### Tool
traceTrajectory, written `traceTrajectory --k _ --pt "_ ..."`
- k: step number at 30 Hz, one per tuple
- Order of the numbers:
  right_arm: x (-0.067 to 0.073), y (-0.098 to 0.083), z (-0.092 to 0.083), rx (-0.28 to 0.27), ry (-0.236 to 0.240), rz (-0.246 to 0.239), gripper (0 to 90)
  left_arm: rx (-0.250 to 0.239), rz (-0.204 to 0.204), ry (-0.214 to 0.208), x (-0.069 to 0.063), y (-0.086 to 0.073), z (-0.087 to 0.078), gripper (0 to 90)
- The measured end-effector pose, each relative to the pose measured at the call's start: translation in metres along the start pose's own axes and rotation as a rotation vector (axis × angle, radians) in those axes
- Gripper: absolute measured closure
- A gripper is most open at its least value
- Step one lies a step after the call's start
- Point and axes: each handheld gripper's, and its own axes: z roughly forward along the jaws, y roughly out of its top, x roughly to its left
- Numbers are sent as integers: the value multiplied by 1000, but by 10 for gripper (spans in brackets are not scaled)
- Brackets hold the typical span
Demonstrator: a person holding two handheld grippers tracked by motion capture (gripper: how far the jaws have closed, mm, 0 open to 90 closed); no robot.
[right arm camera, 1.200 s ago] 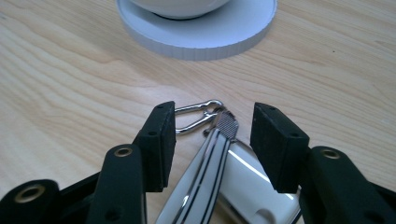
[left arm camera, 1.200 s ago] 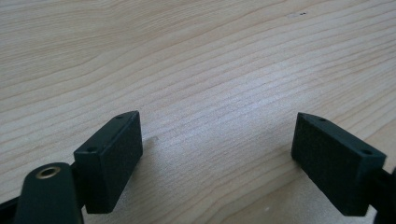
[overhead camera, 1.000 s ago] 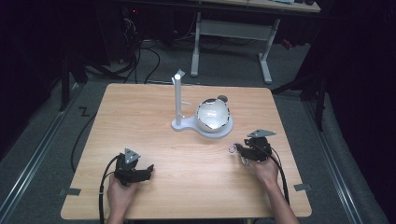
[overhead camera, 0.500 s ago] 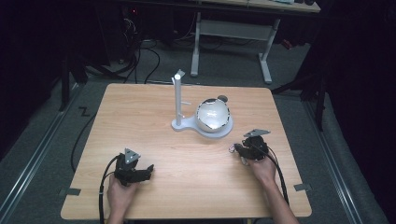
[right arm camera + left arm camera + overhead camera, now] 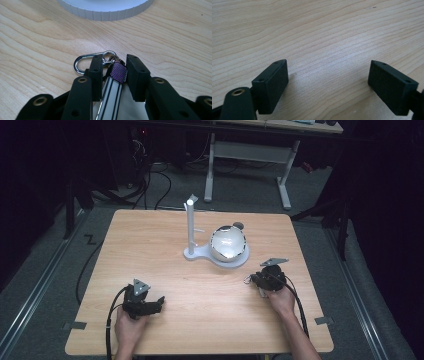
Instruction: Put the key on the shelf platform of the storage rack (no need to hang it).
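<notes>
Wood, light and stripy, is all over the table (image 5: 165, 245), & I sit at it w/ a claw in each hand. My right claw (image 5: 114, 65) is down low near the right edge, and its jaws have just been closing in on a little keyring strap (image 5: 119, 72). It's a flat white band w/ dark lines, a purple bit at the tip, & a shiny silver clip (image 5: 86, 60) hooked on the end. The strap sits between the two black jaws. They look snug on it, one pad on each side, so I'd say I've got it pinched. The clip pokes out in front, lying on the wood. Just past it is the white round base of the stand (image 5: 200, 254), w/ a tall post (image 5: 190, 222) and a shiny ball-shaped thing (image 5: 228, 243) next to it. My left claw (image 5: 328, 82) rests near the front left, jaws wide apart, nothing in them but bare wood under. So the step now is the grab: I think I'm just getting hold of the strap. Next I prob. need to lift it slow, check the clip swings free & doesn't slip out, then carry it up to the post, maybe to hang it there. Hard part: the strap is thin, so it could slide if I tug fast.
</notes>
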Motion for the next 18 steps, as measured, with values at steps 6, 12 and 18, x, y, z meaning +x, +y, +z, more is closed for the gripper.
traceTrajectory --k 6,12,18 --pt "2 0 -2 -5 5 -4 736 -1 -2 1 0 0 0 169" --pt "2 -2 -6 -34 5 -10 740 0 -6 4 -1 0 0 169" --pt "3 1 -21 -94 5 -14 740 -1 -11 7 -1 0 0 169"
